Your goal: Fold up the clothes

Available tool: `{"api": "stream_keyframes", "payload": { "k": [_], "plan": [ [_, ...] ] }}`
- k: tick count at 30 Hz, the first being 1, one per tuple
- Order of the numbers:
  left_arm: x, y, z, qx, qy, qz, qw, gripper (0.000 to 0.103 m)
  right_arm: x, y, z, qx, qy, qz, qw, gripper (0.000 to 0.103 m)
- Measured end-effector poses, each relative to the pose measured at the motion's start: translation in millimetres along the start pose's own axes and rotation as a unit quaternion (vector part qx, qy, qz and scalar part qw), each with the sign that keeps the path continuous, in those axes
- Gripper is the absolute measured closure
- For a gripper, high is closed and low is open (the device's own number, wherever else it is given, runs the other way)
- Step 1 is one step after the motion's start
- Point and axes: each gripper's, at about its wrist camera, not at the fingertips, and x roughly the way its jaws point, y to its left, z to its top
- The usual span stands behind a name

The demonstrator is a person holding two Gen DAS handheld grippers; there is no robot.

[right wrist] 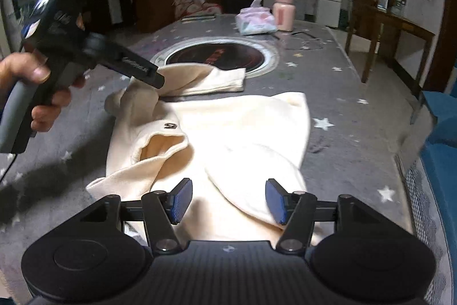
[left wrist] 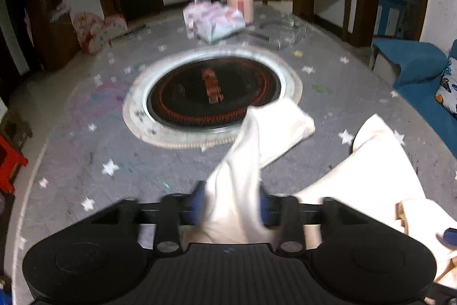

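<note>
Cream garment [right wrist: 228, 133] spread just in front of round burner [right wrist: 217, 56], 1 sleeve reaching its rim. Left gripper [left wrist: 232, 205] pinching that sleeve. Right gripper [right wrist: 228, 200] open above garment's near edge.

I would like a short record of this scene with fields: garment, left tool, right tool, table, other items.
garment: cream sweater, spread on the table, one sleeve lifted
left tool: shut on the sleeve
right tool: open above the sweater, gripping nothing
table: grey star-patterned cover, round black hotplate in the middle
other items: pink bottle, tissue pack
</note>
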Motion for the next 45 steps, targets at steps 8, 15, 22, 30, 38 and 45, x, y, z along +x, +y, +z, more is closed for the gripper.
{"api": "stream_keyframes", "payload": {
  "k": [8, 15, 22, 30, 38, 45],
  "plan": [
    [-27, 16, -14, -0.019, -0.019, -0.012, 0.9996, 0.095, 22, -12, -4, 0.000, 0.011, -0.033, 0.999, 0.080],
    [-85, 36, -27, -0.041, -0.062, -0.028, 0.9968, 0.096, -15, -26, -7, 0.008, -0.036, -0.067, 0.997, 0.098],
    [-158, 56, -66, -0.056, -0.097, -0.048, 0.9926, 0.100, -73, -53, -16, 0.034, -0.084, -0.126, 0.988, 0.099],
    [-174, 80, -135, -0.043, -0.027, -0.037, 0.9980, 0.099, -105, -84, -40, 0.072, -0.072, -0.178, 0.979, 0.098],
    [-149, 90, -132, -0.053, 0.003, -0.022, 0.9984, 0.075, -93, -86, -31, 0.075, -0.063, -0.162, 0.982, 0.081],
    [-113, 21, -92, 0.039, -0.040, -0.070, 0.9959, 0.061, -56, -47, -11, 0.039, -0.043, -0.066, 0.996, 0.069]
  ]
}}
